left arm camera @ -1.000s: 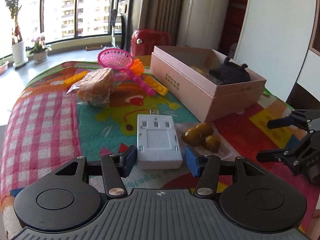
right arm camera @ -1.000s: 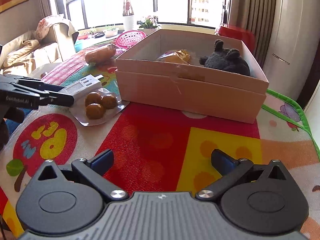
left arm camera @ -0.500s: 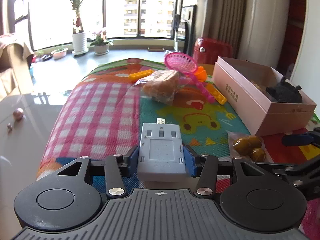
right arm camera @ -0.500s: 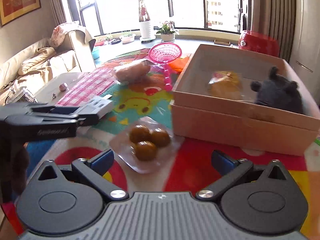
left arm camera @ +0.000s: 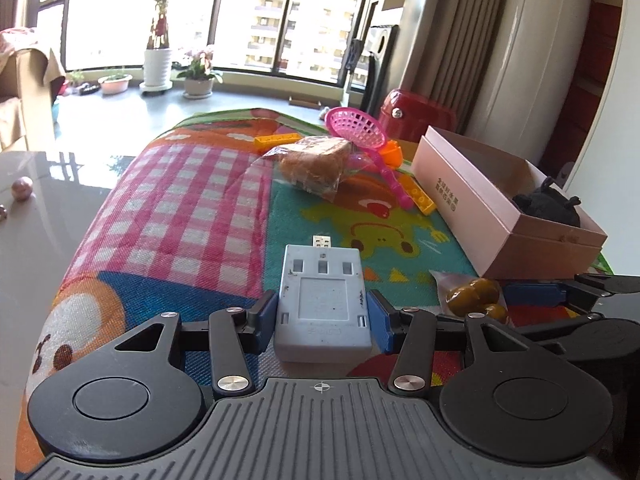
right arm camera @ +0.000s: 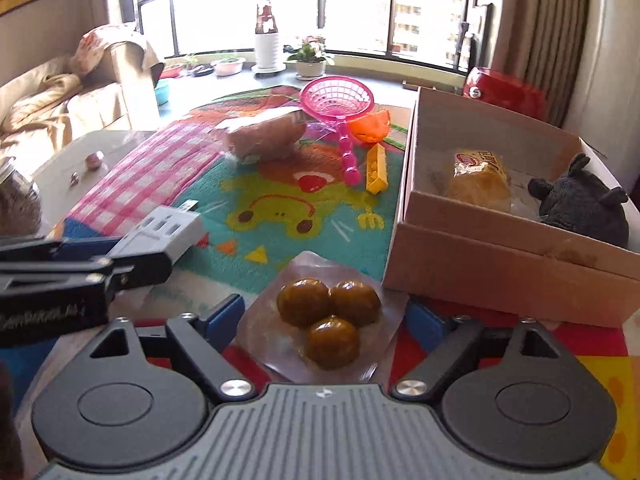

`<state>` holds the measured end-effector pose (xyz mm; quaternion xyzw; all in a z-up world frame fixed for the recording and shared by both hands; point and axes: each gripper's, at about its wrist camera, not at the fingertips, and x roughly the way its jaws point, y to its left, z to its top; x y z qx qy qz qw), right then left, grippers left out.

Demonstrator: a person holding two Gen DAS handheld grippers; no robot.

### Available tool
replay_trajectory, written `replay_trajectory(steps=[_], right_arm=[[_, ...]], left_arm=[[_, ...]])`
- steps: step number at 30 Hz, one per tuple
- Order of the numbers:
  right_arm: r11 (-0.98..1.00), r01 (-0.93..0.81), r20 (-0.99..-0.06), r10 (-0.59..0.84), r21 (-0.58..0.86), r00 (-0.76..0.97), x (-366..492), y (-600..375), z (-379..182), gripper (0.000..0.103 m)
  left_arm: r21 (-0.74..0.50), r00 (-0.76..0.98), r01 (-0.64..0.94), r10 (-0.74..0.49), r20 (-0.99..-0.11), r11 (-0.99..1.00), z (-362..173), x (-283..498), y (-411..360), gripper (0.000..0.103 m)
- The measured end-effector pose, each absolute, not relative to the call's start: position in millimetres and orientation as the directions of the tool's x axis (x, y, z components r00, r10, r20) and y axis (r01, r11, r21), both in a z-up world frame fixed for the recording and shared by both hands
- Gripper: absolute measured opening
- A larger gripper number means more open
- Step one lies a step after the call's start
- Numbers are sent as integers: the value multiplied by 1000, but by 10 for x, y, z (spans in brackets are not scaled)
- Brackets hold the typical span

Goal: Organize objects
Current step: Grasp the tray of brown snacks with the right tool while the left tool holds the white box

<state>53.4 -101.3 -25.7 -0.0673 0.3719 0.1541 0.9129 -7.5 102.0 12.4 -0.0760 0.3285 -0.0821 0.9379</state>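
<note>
Left gripper: blue pads clamped on the flat grey-white plastic USB charger block, now carried above the patterned play mat near its front edge. Right gripper: jaws have just been closing around the clear plastic packet of three brown glazed balls, pads not yet pressing. Both items look bound for the pink cardboard box at the mat's right edge.

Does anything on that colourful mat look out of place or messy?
Mostly loose clutter: a bagged bread roll, pink toy strainer and yellow block lie scattered outside the pink box. Nothing looks spilled or broken.
</note>
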Motion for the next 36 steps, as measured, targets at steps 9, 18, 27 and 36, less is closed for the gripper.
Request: replay_trajectory(steps=[9, 18, 27, 36], right_arm=[[905, -419, -702, 255, -68, 665, -58, -1591, -184, 58], [947, -322, -666, 229, -17, 709, -65, -2123, -122, 86], [946, -325, -694, 234, -1, 681, 325, -1918, -280, 90], [919, -388, -679, 237, -76, 695, -135, -1898, -158, 55]], left_arm=[[-212, 720, 245, -324, -614, 946, 122, -234, 573, 53], [-136, 718, 249, -277, -638, 959, 94, -299, 310, 54], [-78, 733, 255, -245, -634, 964, 64, -332, 245, 53], [-27, 754, 261, -221, -618, 965, 42, -402, 191, 54]])
